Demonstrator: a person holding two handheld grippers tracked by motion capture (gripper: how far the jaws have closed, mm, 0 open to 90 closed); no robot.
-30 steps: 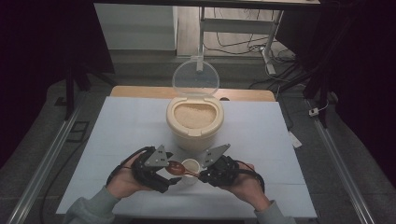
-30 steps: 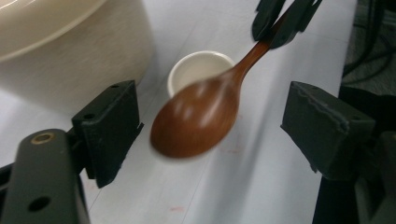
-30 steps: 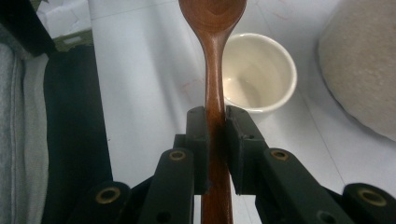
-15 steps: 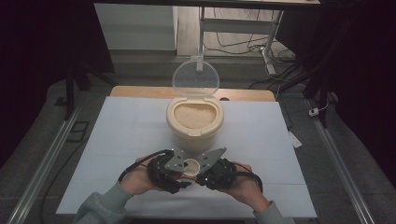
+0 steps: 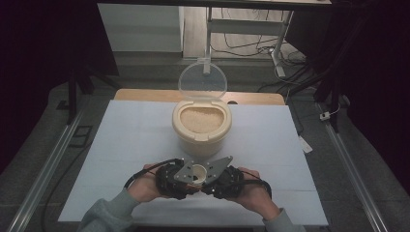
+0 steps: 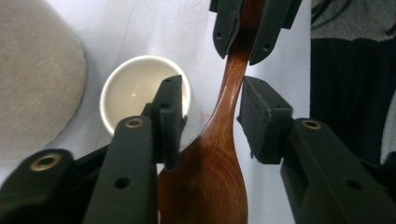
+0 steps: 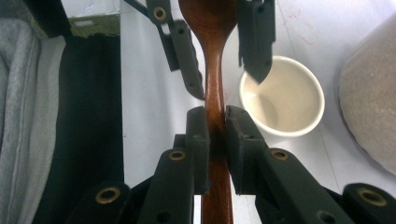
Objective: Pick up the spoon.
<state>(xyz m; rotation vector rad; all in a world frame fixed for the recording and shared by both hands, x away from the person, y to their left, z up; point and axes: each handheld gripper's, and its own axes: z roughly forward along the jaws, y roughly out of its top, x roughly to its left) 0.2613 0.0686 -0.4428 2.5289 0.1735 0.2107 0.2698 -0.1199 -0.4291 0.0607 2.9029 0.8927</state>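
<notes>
Spoon (image 7: 214, 70) clamped in rt hand-held gripper (image 7: 215, 126); no legible writing.

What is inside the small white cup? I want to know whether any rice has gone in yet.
The small white cup looks empty: bare glossy inside in both gripper views. In the left gripper view one of the fingers covers part of its rim; the wooden spoon lies beside it.
</notes>
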